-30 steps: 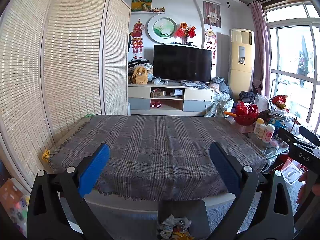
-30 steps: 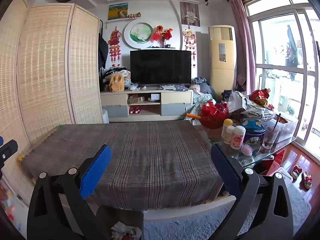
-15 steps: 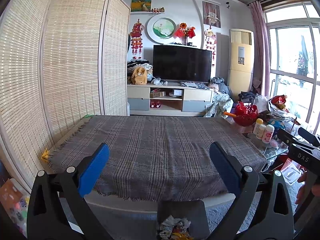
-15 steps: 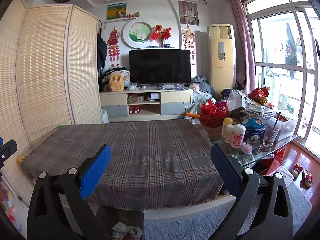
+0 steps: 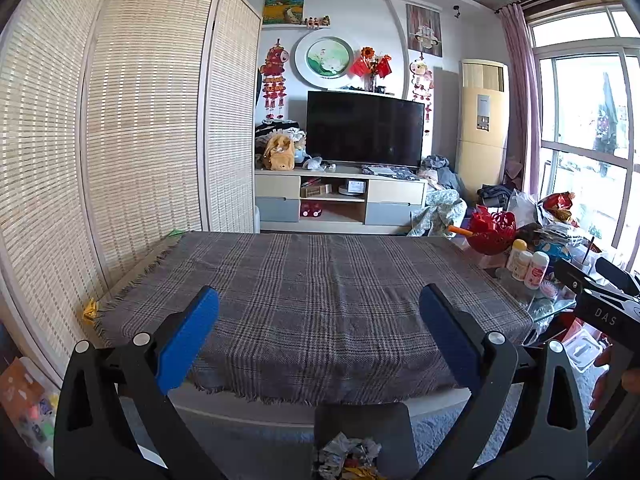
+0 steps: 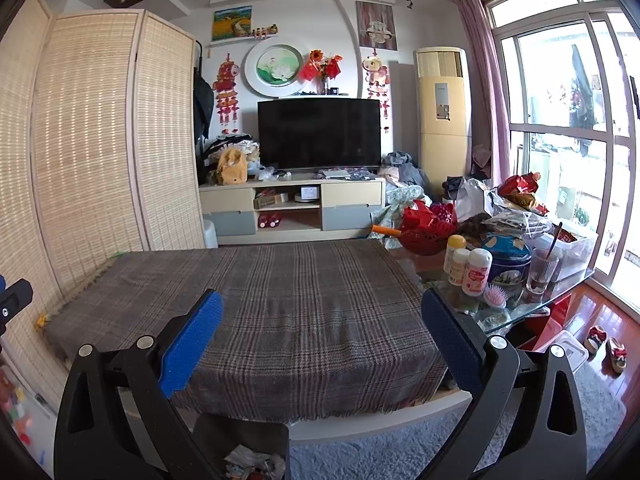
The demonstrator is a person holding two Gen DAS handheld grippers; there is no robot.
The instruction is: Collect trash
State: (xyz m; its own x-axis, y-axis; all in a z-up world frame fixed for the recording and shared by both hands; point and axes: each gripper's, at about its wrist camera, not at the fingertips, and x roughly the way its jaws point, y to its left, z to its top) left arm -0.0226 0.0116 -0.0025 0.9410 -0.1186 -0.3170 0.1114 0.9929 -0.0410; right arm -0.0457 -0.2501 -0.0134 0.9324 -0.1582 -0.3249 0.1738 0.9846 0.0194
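Here, left wrist view: the left tool (image 5: pixel 318 312) is spread wide and empty above the plaid-covered table (image 5: pixel 320 280); crumpled trash (image 5: pixel 348 456) lies in a dark bin (image 5: pixel 396 424) at the table's near edge. Right wrist view: the right tool (image 6: pixel 322 316) is likewise spread, empty; the bin sits lower left.

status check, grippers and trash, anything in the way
Left gripper open, empty; right gripper open, empty. Crumpled trash sits in dark bin on floor, in front of table. Plaid cloth bare; nothing blocking.
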